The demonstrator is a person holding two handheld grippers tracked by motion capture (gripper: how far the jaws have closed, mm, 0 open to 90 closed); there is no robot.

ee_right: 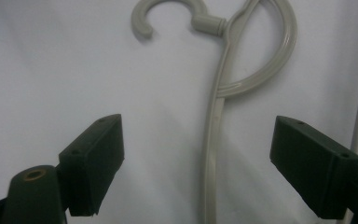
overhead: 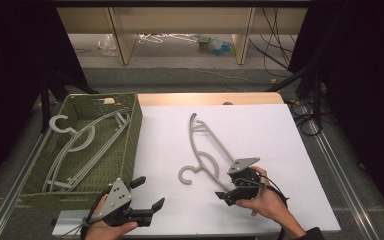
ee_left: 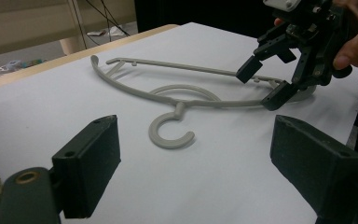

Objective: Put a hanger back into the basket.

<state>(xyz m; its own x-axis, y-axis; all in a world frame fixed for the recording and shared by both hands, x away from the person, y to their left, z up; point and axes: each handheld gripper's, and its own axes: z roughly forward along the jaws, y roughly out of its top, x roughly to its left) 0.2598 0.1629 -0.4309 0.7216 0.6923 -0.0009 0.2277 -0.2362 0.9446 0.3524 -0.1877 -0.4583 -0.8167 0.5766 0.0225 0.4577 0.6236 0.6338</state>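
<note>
Two grippers: you hold one black two-jaw tool in each hand, both low in the high view.
Left gripper [overhead: 147, 194]: lower left of centre, jaws spread wide with nothing between them, hovering over the white table sheet [overhead: 260, 130] just right of the basket.
Right gripper [overhead: 223, 191]: lower centre-right, jaws wide apart and gripping nothing; in your right gripper view the hanger's arm runs up between them, untouched as far as I can tell.
Hangers on the sheet: one grey plastic clothes hanger [overhead: 203, 150], lying flat at mid-frame, its hook end pointing toward the lower left, its lower arm ending at your right gripper.
Baskets: one olive-green woven rectangular basket [overhead: 130, 137] at the left of the frame.
Hangers in the basket: at least two pale grey hangers [overhead: 75, 145], overlapping; I cannot count them exactly.
</note>
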